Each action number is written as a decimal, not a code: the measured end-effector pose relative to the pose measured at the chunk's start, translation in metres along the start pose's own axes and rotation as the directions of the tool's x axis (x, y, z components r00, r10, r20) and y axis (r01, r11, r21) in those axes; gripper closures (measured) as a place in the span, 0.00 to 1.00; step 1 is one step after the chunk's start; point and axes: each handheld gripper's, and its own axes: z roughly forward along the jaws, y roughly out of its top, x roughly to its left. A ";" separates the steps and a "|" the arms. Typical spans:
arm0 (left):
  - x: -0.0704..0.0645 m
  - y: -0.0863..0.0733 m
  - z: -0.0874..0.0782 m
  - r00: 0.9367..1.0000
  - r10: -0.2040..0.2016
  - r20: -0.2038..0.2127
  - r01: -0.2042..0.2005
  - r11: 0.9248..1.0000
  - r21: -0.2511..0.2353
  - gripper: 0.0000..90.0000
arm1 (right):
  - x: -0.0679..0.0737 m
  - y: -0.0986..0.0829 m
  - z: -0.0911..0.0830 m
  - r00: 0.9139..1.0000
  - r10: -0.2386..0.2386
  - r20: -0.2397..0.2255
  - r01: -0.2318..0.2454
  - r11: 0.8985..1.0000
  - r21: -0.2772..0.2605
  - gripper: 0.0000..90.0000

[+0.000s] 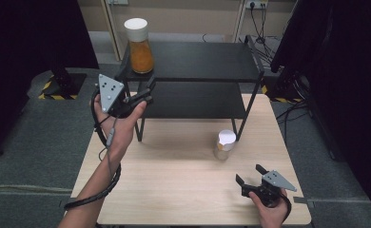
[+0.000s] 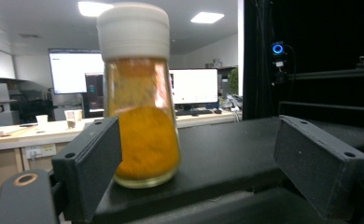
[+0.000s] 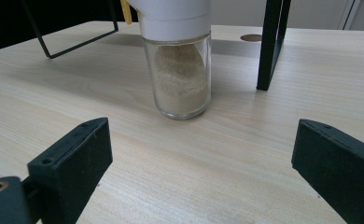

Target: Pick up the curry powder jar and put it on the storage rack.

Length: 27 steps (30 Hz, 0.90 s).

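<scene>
A glass jar of orange powder (image 1: 140, 47) with a white lid stands upright at the left end of the black shelf's top board (image 1: 207, 61). In the left gripper view the orange jar (image 2: 140, 107) stands just beyond the jaws. My left gripper (image 1: 148, 92) is open, held in the air at the shelf's left front corner, apart from the jar. A smaller glass jar of beige powder (image 1: 224, 145) with a white lid stands on the wooden table (image 1: 174, 180) by the shelf's right front leg. My right gripper (image 1: 250, 175) is open, low over the table, pointing at the beige jar (image 3: 180, 70).
The black two-level shelf has thin legs (image 3: 271, 44) and a lower board (image 1: 198, 99). Dark curtains flank the table. Cables (image 1: 264, 28) lie on the floor behind. The table's near half in front of the beige jar is bare wood.
</scene>
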 end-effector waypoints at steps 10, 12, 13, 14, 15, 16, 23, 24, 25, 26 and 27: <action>-0.005 -0.032 -0.020 1.000 0.003 0.028 -0.004 1.000 0.031 0.16 | 0.000 0.000 0.000 1.000 -0.002 -0.001 0.002 1.000 0.000 0.06; -0.006 -0.038 -0.024 0.999 0.011 0.032 -0.012 0.999 0.034 0.16 | 0.000 0.000 0.000 1.000 -0.001 -0.002 0.001 1.000 -0.001 0.06; -0.006 -0.040 -0.025 0.999 0.018 0.035 -0.019 0.999 0.036 0.16 | 0.000 0.000 0.000 1.000 -0.001 -0.002 0.001 1.000 -0.001 0.06; -0.007 -0.043 -0.027 0.999 0.020 0.034 -0.021 0.999 0.035 0.16 | 0.000 0.000 0.000 1.000 -0.001 -0.002 0.001 1.000 -0.001 0.06; -0.008 -0.046 -0.029 0.999 0.028 0.034 -0.029 0.999 0.034 0.16 | 0.000 0.000 0.000 1.000 -0.001 -0.001 0.001 1.000 -0.001 0.06; -0.009 -0.048 -0.030 0.999 0.029 0.037 -0.030 0.999 0.034 0.16 | 0.000 0.000 0.000 1.000 -0.002 -0.001 0.002 1.000 -0.001 0.06; -0.012 -0.064 -0.041 0.997 0.035 0.065 -0.039 0.998 0.053 0.16 | 0.000 0.000 0.000 1.000 -0.001 -0.003 0.001 1.000 0.000 0.06; -0.013 -0.067 -0.043 0.997 0.035 0.067 -0.039 0.998 0.054 0.16 | 0.000 0.000 0.000 1.000 -0.002 -0.003 0.002 1.000 -0.001 0.06; -0.014 -0.071 -0.044 0.997 0.033 0.067 -0.037 0.998 0.055 0.16 | 0.000 0.000 0.000 1.000 -0.002 -0.004 0.002 1.000 -0.001 0.06; -0.014 -0.074 -0.046 0.997 0.033 0.068 -0.037 0.998 0.057 0.16 | 0.000 0.000 0.000 1.000 -0.002 -0.004 0.002 1.000 -0.001 0.06; -0.015 -0.081 -0.050 0.997 0.026 0.071 -0.030 0.998 0.060 0.16 | 0.000 0.000 0.000 1.000 -0.001 -0.004 0.001 1.000 -0.001 0.06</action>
